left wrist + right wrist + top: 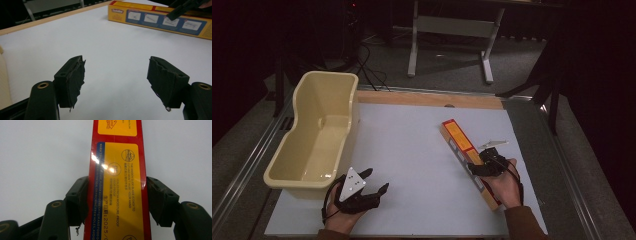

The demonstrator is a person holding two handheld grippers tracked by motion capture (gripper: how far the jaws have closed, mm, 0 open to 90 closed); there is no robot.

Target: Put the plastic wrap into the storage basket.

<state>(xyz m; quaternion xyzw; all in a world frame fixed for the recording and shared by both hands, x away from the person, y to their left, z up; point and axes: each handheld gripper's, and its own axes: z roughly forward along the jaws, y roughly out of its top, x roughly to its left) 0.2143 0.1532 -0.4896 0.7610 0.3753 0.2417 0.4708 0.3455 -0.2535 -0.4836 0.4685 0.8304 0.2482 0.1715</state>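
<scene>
Cream tub (319, 135) on white table (412, 165)

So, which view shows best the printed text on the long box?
The right gripper view: the long box lies close between the jaws, its text readable. The left gripper view shows its side pictures; the high view shows it small.

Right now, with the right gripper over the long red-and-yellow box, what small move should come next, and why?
Probably close the right gripper on the long red-and-yellow cardboard box: its jaws straddle the box, one against each side, though a firm clamp can't be confirmed. The left gripper is open over bare table.
</scene>
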